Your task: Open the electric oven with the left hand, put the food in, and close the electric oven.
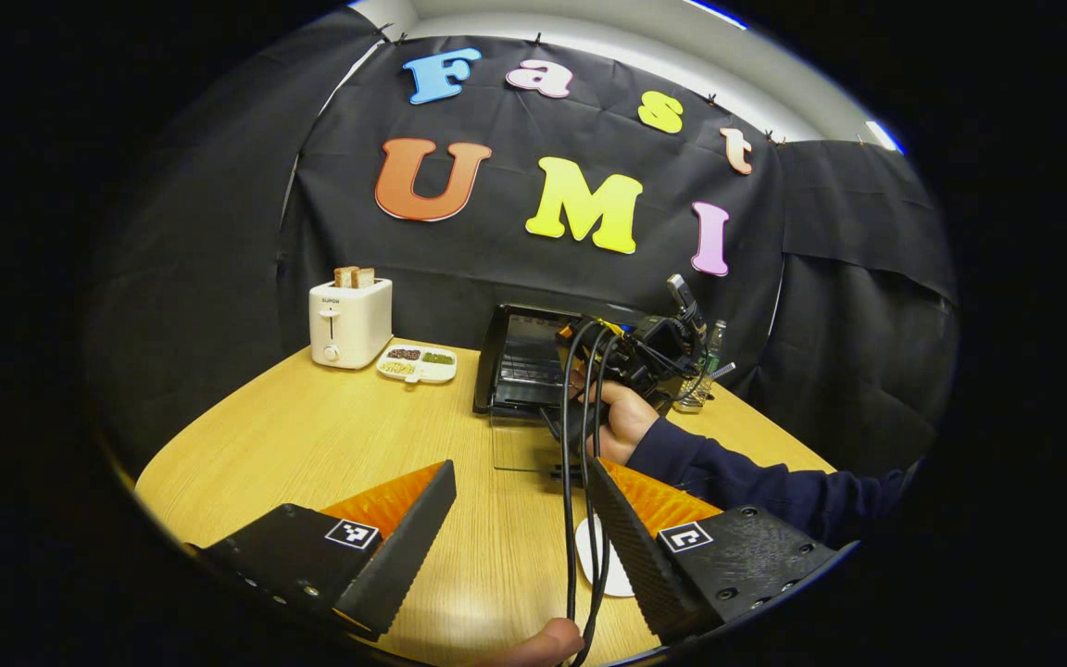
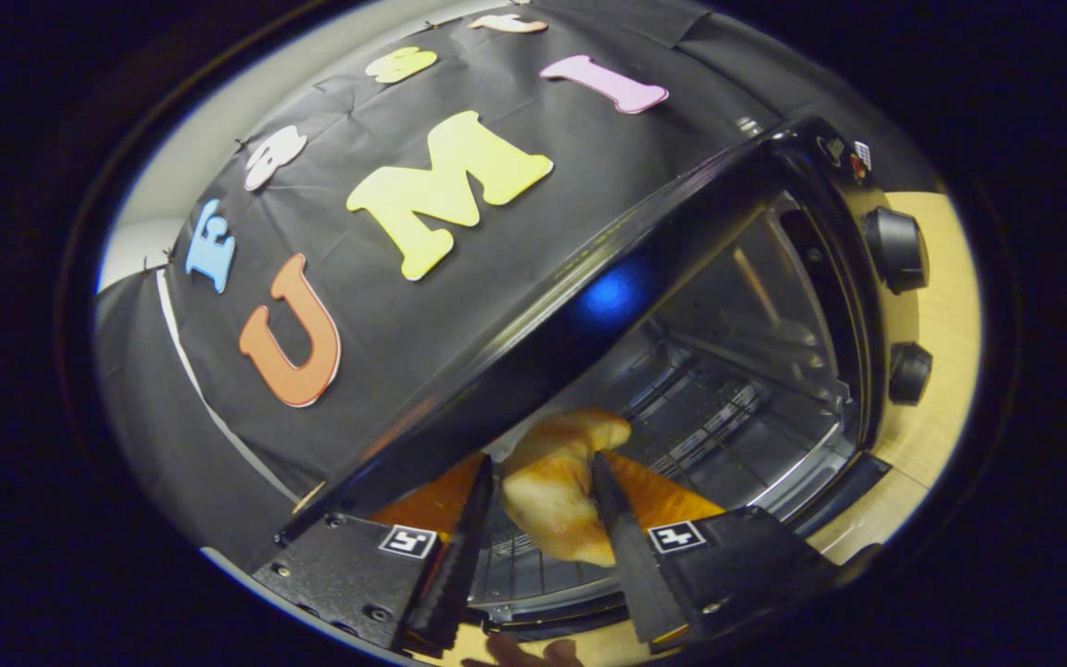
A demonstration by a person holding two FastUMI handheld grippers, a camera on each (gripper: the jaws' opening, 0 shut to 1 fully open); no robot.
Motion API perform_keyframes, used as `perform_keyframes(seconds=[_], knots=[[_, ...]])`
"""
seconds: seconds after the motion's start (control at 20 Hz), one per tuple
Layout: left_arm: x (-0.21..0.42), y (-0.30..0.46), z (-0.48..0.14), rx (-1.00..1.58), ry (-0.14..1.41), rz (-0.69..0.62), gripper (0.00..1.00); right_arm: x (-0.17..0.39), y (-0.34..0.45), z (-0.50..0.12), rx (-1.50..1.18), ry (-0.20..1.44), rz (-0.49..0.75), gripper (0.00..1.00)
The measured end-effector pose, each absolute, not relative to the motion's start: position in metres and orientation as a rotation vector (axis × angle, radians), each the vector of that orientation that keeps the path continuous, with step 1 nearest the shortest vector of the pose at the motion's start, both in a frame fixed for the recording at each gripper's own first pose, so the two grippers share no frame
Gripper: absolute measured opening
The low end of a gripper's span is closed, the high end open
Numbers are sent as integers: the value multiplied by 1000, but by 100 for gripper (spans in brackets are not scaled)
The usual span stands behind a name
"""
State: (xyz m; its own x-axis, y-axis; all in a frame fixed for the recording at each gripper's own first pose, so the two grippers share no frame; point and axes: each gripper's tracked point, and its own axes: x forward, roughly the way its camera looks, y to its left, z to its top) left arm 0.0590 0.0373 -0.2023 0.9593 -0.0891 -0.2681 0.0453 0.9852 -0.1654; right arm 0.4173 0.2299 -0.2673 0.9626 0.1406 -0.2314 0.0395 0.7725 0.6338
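Right gripper (image 2: 543,505) clamping bread (image 2: 557,491), oven (image 2: 774,306) open

Each gripper carries square black-and-white tags on black, screw-dotted finger mounts. Near the oven (image 1: 520,361), the person's sleeve (image 1: 756,486) is dark navy; black cables (image 1: 580,445) trail from the far right gripper (image 1: 640,357).

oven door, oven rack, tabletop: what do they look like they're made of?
Oven door: clear glass, probably; the table shows through it. Oven rack: bare metal wire, shiny bars. Table: pale wood or wood-look laminate, matte, with printed-looking grain; can't tell which.
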Motion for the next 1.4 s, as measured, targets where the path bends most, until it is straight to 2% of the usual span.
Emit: perform_keyframes(seconds=[0.1, 0.15, 0.25, 0.35, 0.4, 0.45, 0.6, 0.7, 0.8, 0.9, 0.95, 1.05, 1.15, 1.4], knots=[[58, 37, -202, -161, 276, -66, 94, 411, 229, -267, 676, 288, 64, 96], [59, 36, -202, -163, 277, -66, 94, 401, 235, -266, 674, 310, 97, 90], [63, 39, -205, -152, 289, -53, 94, 379, 236, -260, 688, 340, 142, 98], [69, 38, -206, -145, 297, -55, 94, 353, 226, -247, 688, 335, 174, 95], [73, 35, -206, -145, 300, -61, 94, 339, 219, -237, 676, 320, 197, 100], [75, 31, -208, -143, 304, -70, 94, 326, 213, -231, 646, 325, 218, 95], [85, 1, -218, -141, 346, -131, 94, 283, 175, -212, 528, 302, 238, 95], [89, -25, -221, -127, 369, -186, 95, 254, 138, -201, 458, 262, 215, 98], [89, -51, -216, -155, 374, -258, 98, 232, 99, -197, 444, 236, 179, 94], [85, -70, -208, -183, 372, -327, 98, 218, 61, -198, 432, 225, 133, 100], [82, -74, -201, -198, 360, -349, 98, 213, 43, -198, 416, 213, 117, 93], [76, -84, -186, -239, 329, -395, 94, 208, 13, -199, 369, 186, 81, 94], [86, -82, -181, -248, 310, -367, 94, 201, -6, -209, 326, 187, 68, 94], [127, -91, -243, -156, 482, -252, 94, 171, -11, -199, 297, 154, 129, 100]])
